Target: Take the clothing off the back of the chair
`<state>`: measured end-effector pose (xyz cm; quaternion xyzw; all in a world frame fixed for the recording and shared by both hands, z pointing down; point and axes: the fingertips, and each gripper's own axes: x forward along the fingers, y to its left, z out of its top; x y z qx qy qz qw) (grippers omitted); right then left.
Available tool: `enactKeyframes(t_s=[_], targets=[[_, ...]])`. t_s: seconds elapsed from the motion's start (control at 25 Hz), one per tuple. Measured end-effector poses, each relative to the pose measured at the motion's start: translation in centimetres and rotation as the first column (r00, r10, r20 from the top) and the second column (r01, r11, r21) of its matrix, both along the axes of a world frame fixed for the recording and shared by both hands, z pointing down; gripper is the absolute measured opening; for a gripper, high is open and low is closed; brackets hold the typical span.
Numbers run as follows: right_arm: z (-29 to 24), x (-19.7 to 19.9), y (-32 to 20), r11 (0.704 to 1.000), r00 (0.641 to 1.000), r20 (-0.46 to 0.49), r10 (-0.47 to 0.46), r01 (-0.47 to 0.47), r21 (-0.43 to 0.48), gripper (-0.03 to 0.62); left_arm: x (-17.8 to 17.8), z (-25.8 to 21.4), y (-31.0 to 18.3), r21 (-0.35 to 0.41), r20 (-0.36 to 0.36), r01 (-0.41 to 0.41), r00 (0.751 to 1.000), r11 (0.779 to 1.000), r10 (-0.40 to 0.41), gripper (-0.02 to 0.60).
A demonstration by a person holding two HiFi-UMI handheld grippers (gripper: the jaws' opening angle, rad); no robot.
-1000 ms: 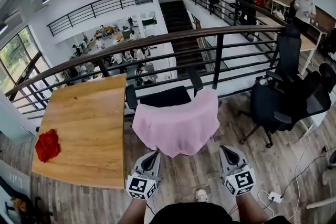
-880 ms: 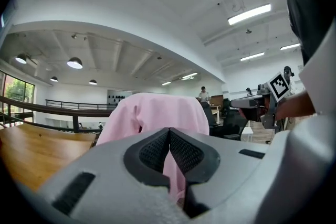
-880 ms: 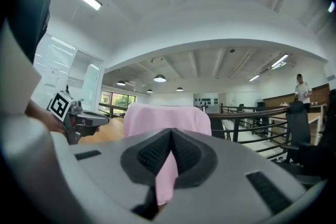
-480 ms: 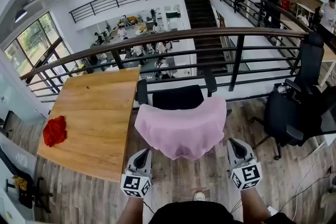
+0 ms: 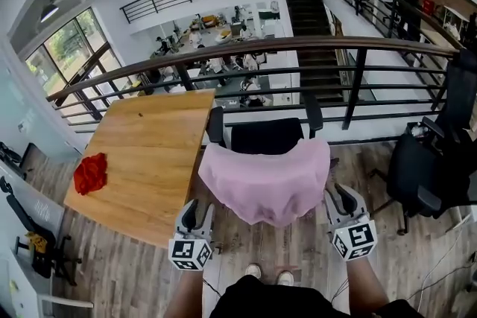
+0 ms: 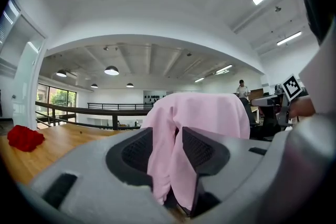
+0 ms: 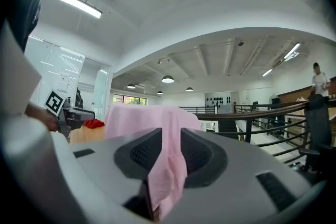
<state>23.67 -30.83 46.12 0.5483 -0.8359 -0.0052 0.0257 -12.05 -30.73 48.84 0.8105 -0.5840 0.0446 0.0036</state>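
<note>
- Over the chair (image 5: 268, 136) back, the pink cloth (image 5: 264, 186) hangs draped.
- Left gripper (image 5: 195, 211): jaws opening, the cloth's left edge sits loose between them.
- Right gripper (image 5: 343, 196): same deal, jaws opening around the right edge.

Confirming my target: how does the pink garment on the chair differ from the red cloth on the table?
The pink garment is large and draped over the chair back; the red cloth is small and bunched on the table. The pink garment hangs between the opening jaws of the left gripper and right gripper; the red cloth lies untouched. Both are soft fabric.
</note>
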Motion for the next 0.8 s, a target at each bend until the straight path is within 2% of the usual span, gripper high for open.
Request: enactKeyframes(t_s=[0.24, 0.48, 0.64, 0.8], targets=[[0.2, 0.7, -2.0, 1.0, 1.0, -0.016, 0.006, -0.007, -0.007, 0.14, -0.5, -0.5, -2.6, 0.014, -0.005, -0.026, 1.0, 1.0, 0.026, 0.246], [0.9, 0.6, -4.3, 0.999, 0.998, -0.057, 0.009, -0.012, -0.042, 0.243, -0.4, -0.2, -5.8, 0.002, -0.023, -0.071, 0.997, 0.997, 0.071, 0.331], [1.3, -0.1, -5.9, 0.998, 0.997, -0.073, 0.001, -0.005, -0.056, 0.275, -0.6, 0.8, -7.8, -0.031, -0.055, -0.085, 0.995, 0.996, 0.084, 0.354], [1.7, -0.6, -7.1, 0.997, 0.997, -0.075, -0.013, 0.007, -0.073, 0.288, -0.3, 1.5, -9.3, -0.055, -0.044, -0.116, 0.993, 0.992, 0.114, 0.367]])
